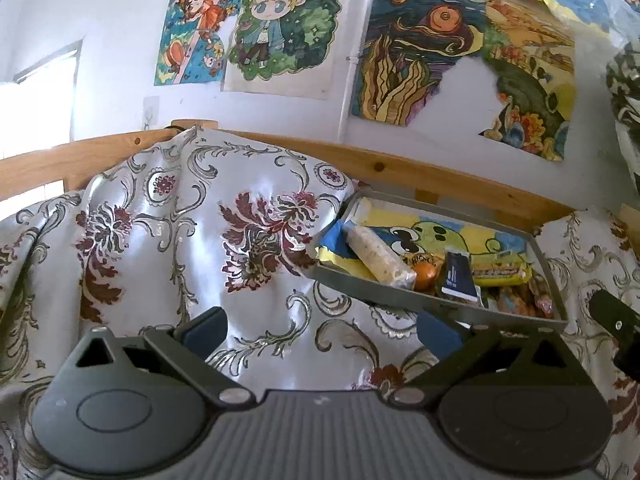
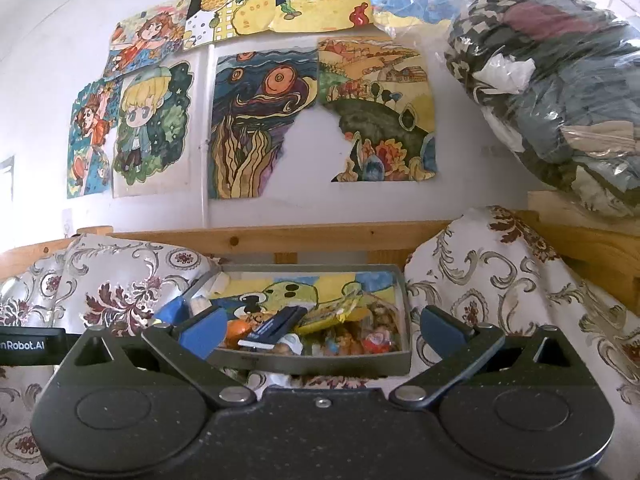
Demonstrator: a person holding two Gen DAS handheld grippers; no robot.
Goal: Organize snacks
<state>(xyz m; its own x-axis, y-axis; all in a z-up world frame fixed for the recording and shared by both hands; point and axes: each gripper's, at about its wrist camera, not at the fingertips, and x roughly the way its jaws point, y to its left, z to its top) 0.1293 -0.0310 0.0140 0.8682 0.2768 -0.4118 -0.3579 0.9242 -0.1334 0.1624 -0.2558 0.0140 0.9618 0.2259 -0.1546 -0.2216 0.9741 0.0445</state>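
**Grey tray of snacks between two floral drapes**

Grey metal tray (image 2: 308, 362) sits on floral cloth (image 1: 168, 220) in front of a pine rail (image 2: 280, 236), its floor lined with a cartoon drawing. Both grippers hang empty with jaws wide apart.

From the left wrist, the left gripper (image 1: 320, 330) hovers over bare cloth, with the tray off to its right and tilted in the frame. This view shows the tray's contents most clearly: a long pale bar (image 1: 380, 256) in clear wrap leaning at the left end, an orange sweet (image 1: 426, 272) next to it, a dark blue packet (image 1: 458, 278) standing upright, a yellow bar (image 1: 500, 274) lying flat beyond, and a heap of small wrapped sweets at the right end, too jumbled to sort out. A black piece at the right edge is probably part of the other gripper.

From the right wrist, the right gripper (image 2: 320, 334) faces the tray head-on, its blue pads framing the near wall. Here the pale bar is mostly hidden behind the left pad, while the blue packet (image 2: 276, 326) lies aslant across the pile. Only this view takes in the clear bag of clothes (image 2: 560, 92) on the shelf at upper right. Drawings (image 2: 264, 120) cover the wall in both views.
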